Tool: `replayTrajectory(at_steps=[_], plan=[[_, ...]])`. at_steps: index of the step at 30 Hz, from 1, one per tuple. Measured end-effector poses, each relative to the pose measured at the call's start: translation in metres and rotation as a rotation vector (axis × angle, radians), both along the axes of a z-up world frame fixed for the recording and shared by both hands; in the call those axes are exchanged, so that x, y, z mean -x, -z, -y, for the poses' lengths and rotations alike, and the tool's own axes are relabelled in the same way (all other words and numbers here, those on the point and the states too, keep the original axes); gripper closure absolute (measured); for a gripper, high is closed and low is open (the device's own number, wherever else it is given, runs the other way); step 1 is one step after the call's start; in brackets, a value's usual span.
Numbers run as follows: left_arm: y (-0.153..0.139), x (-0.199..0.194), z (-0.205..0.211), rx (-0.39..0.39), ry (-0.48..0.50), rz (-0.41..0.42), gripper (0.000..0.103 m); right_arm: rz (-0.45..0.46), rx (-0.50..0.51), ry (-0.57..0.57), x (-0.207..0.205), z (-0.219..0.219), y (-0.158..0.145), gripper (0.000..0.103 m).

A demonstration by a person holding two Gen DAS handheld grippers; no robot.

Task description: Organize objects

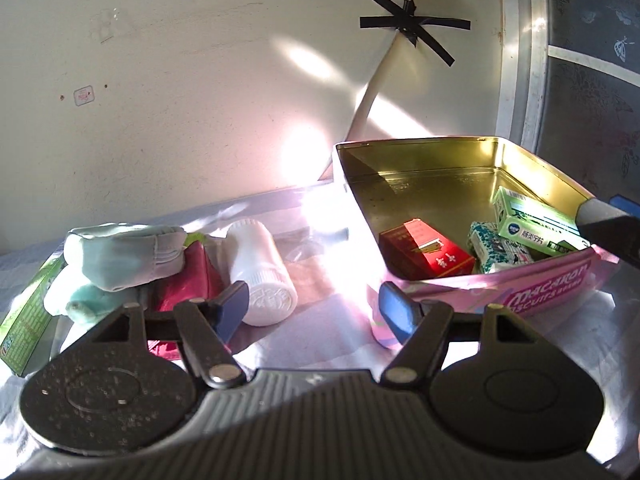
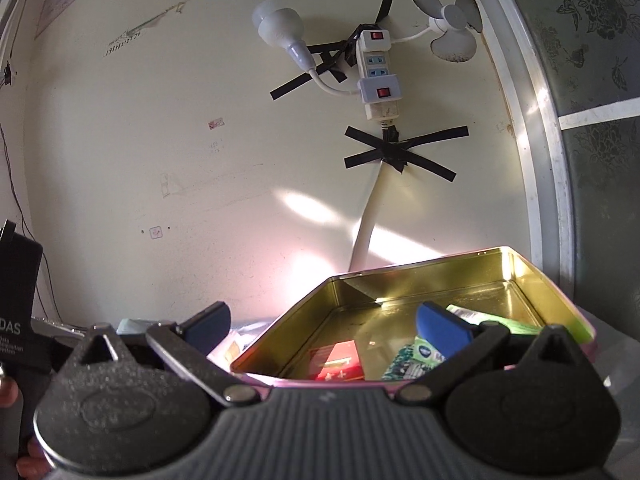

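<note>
White plastic bottle (image 1: 262, 272) lies on its side on the bed sheet (image 1: 304, 344), cap end toward the empty, open left hand-held gripper (image 1: 312, 310), just ahead-left; the biscuit tin (image 1: 520, 296) sits right.

Biscuit tin (image 1: 500, 296) sits right, 3 boxes (image 1: 430, 252) inside (near corner); left of it lies a bottle (image 1: 262, 268), then socks (image 1: 124, 256) atop the pile.

Left gripper (image 1: 314, 312) jaws apart, empty, just left of the tin (image 1: 532, 160); right gripper (image 2: 324, 326) spread wide, empty, over its near rim.
</note>
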State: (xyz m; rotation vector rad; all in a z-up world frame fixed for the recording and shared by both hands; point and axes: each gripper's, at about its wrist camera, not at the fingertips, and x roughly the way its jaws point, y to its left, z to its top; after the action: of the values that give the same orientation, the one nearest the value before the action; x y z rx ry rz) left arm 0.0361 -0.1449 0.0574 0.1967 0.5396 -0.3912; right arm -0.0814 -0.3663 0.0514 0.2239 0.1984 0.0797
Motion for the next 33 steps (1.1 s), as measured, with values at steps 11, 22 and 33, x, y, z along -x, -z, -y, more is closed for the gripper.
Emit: replayTrajectory(at_steps=[11, 22, 33], plan=[[0.041, -0.017, -0.123, 0.054, -0.274, -0.081, 0.029, -0.087, 0.253, -0.215, -0.029, -0.103, 0.017, 0.0], [0.053, -0.028, -0.181, 0.233, -0.404, -0.116, 0.029, -0.211, 0.479, -0.374, -0.093, -0.192, 0.045, 0.036], [0.055, -0.026, -0.186, 0.241, -0.371, -0.111, 0.029, -0.293, 0.45, -0.388, -0.129, -0.2, 0.06, 0.09]])
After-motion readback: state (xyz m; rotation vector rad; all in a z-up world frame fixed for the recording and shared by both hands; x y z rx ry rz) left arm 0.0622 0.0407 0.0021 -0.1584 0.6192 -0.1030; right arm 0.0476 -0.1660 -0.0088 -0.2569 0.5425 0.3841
